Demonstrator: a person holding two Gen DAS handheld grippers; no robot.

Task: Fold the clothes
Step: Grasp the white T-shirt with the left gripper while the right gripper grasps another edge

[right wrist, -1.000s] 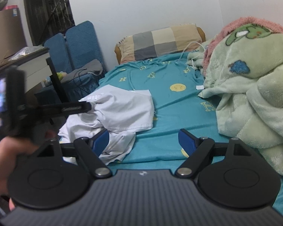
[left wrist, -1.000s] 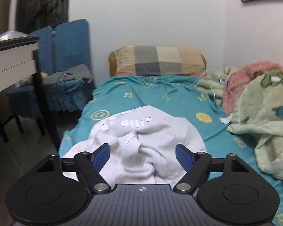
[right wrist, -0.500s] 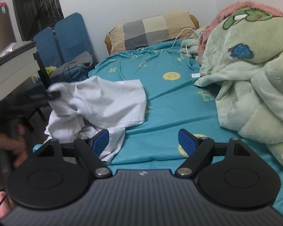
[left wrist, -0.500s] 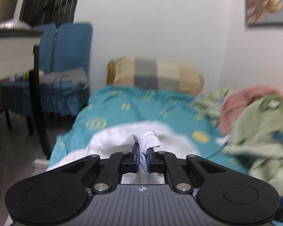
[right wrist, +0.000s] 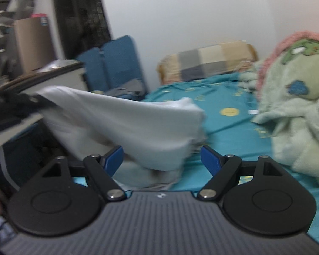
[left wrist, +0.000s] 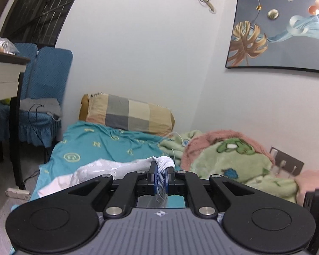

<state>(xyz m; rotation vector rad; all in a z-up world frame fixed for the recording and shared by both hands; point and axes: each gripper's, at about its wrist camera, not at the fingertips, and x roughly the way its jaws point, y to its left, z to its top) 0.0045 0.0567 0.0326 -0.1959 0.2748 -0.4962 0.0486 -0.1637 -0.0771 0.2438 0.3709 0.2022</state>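
- We see bare sheet (right wrist: 229,97) between the shirt (right wrist: 138,127) and the blanket (right wrist: 297,114): open passage there.
- The blanket walls the right side; the pillow (left wrist: 127,114) closes the far end.
- Left, a desk (left wrist: 4,78) and chairs (left wrist: 46,80) crowd the bedside.

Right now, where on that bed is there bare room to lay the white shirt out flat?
Bare teal sheet runs between the checked pillow and the lifted white shirt, around the yellow smiley print. The right side is crowded by the green plush blanket.
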